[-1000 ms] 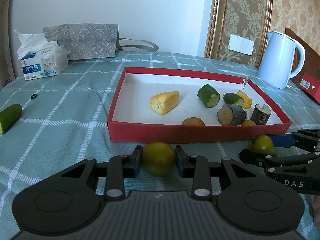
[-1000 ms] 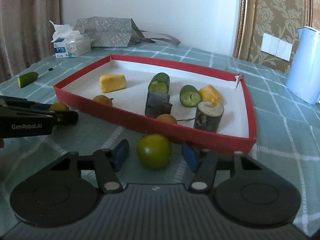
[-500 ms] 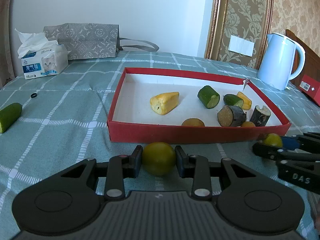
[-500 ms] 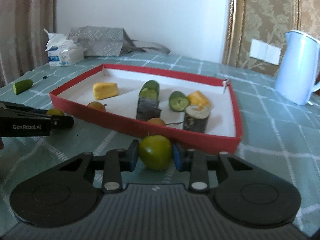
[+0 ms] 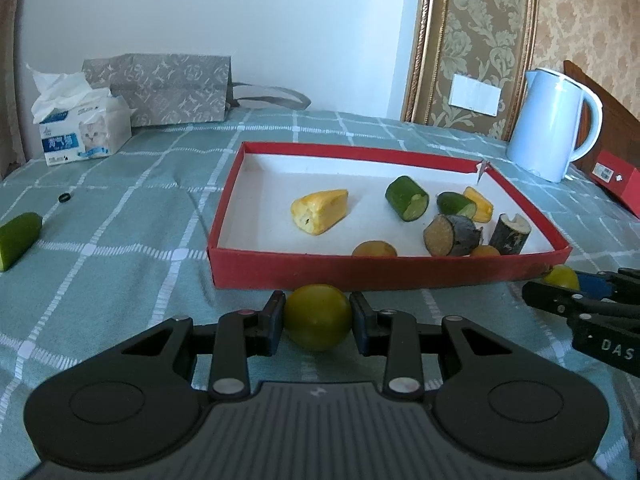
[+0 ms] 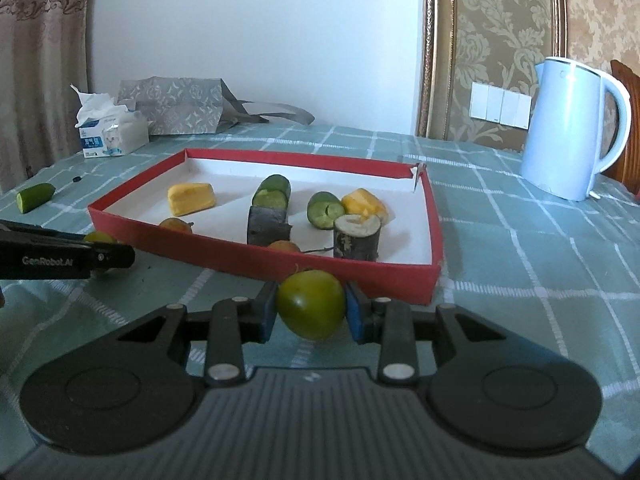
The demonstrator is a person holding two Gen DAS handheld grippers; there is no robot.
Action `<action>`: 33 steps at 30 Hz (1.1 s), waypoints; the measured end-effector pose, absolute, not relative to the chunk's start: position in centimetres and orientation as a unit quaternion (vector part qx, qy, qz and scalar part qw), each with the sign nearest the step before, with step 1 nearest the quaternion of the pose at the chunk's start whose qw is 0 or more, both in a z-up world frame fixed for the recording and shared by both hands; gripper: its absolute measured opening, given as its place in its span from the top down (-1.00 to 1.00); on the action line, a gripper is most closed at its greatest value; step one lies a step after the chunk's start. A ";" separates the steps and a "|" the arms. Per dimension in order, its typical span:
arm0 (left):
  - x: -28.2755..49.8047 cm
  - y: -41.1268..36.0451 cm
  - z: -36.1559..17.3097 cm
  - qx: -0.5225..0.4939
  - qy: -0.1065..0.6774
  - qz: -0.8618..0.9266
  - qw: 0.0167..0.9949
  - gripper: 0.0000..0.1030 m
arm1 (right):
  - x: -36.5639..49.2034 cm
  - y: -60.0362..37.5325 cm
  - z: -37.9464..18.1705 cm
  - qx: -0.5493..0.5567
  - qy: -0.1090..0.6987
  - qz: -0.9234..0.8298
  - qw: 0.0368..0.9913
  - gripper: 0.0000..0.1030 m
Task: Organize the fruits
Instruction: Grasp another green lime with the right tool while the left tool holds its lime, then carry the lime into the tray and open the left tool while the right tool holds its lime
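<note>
Both grippers are down at the near edge of the red tray [image 5: 384,272], each with its own round greenish-yellow fruit. The left gripper [image 5: 318,318] has its pads pinched onto a yellow-green fruit [image 5: 318,316] that sits on the checked tablecloth [image 5: 120,248] just in front of the tray's near wall. The right gripper [image 6: 311,310] has its blue pads [image 6: 354,312] clamped on a green fruit [image 6: 311,304] with a little stem, right by the tray's near right corner; I can't tell whether this one is resting on the cloth or just off it.

Inside the tray there's a yellow chunk [image 5: 320,212] on its own toward the left, then a cluster on the right: two cucumber pieces [image 5: 407,198], another yellow chunk [image 5: 479,204], a dark-skinned slice with an orange cut face [image 5: 450,234], a dark stub standing upright [image 6: 357,236], and two small orange-yellow fruits [image 5: 374,249] tucked against the near wall.

Out on the cloth, well off to the left, lies one more cucumber piece [image 5: 18,240], with a small black ring [image 5: 64,197] near it. At the back are a tissue box [image 5: 80,128], a grey paper bag [image 5: 168,88] and, on the right, a pale blue kettle [image 6: 572,128].
</note>
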State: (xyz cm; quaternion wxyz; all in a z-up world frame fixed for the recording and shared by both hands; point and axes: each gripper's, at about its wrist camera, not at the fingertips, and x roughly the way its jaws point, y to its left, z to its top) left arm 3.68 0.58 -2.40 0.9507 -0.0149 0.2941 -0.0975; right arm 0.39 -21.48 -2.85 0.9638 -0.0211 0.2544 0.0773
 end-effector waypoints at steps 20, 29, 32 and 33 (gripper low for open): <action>11.6 -3.8 0.0 0.035 0.271 -0.100 0.957 0.34 | 1.0 -21.8 -3.1 -0.005 0.271 0.078 0.959 0.37; 12.7 -4.5 -0.6 0.048 0.255 -0.096 0.961 -0.25 | 1.5 -21.9 -3.3 0.000 0.284 0.080 0.955 0.37; 12.6 -4.0 -0.6 0.041 0.251 -0.087 0.963 -0.38 | 1.7 -22.0 -3.3 0.005 0.286 0.080 0.955 0.37; 12.6 -3.7 -0.6 0.034 0.250 -0.084 0.964 -0.42 | 1.8 -22.0 -3.4 0.005 0.287 0.081 0.954 0.37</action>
